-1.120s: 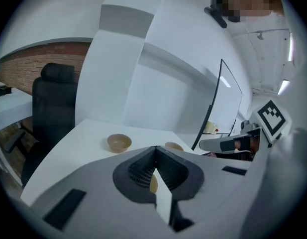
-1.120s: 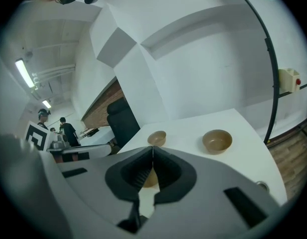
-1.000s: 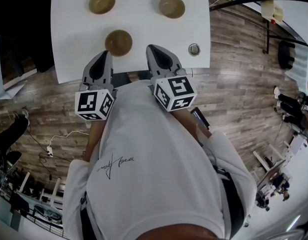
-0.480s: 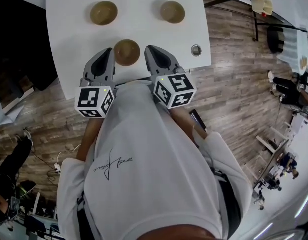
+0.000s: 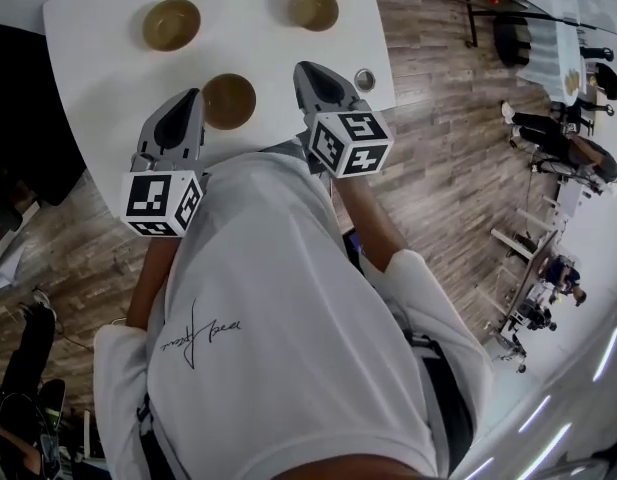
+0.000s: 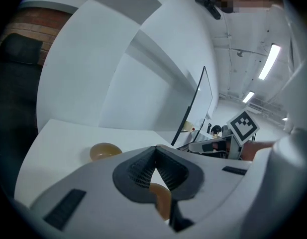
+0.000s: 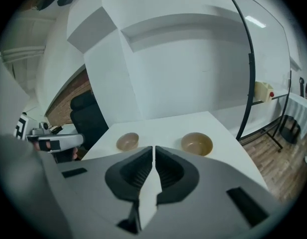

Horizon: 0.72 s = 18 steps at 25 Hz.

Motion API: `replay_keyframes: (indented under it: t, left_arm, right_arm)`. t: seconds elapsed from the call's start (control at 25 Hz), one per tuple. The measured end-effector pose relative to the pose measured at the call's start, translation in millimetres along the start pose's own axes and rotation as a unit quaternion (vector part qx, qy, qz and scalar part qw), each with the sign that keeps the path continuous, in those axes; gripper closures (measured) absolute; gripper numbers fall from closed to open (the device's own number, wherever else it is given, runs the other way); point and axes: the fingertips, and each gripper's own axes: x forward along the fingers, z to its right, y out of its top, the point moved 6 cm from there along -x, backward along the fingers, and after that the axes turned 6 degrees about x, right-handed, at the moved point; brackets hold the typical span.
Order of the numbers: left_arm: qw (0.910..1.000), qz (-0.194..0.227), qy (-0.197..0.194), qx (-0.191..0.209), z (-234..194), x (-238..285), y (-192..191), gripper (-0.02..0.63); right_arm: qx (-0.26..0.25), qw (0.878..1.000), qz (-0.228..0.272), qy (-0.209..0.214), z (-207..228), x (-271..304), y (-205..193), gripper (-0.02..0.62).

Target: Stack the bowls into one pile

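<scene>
The white desk [image 5: 243,43] stands on a wood floor [image 5: 438,168]. Three brown bowls sit on the desk, all apart. None is inside another, so the pile is not started. All of the stacking is left to do.

The near bowl [image 5: 229,100] sits close to the desk's front edge, between the two grippers. The far left bowl [image 5: 171,24] and the far right bowl [image 5: 313,7] sit further back, well apart from each other. The far right bowl is near the desk's right edge, so I think it needs care. A small round metal ring [image 5: 365,78] sits in the desk by that edge too.

The left gripper [image 5: 188,98] has its fingers pressed together and holds nothing. The right gripper [image 5: 306,68] has its fingers together too, and is empty. Both hang over the front edge. There is lots of bare desk between the bowls, so there is room to reach in.
</scene>
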Motion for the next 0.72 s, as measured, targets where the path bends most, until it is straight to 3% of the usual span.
replay_keyframes:
  t: [0.2, 0.52, 0.72]
  left_arm:
    - [1.0, -0.004, 0.0, -0.003, 0, 6, 3, 0.606]
    - [0.9992, -0.009, 0.033, -0.019, -9, 7, 3, 0.606]
    - [0.9985, -0.015, 0.045, -0.027, -11, 11, 1, 0.606]
  right_arm:
    - [-0.003, 1.0, -0.005, -0.025, 30, 10, 14, 0.583]
    - [0.005, 0.999, -0.023, -0.043, 66, 39, 21, 0.578]
    - [0.011, 0.998, -0.04, -0.054, 87, 52, 20, 0.521]
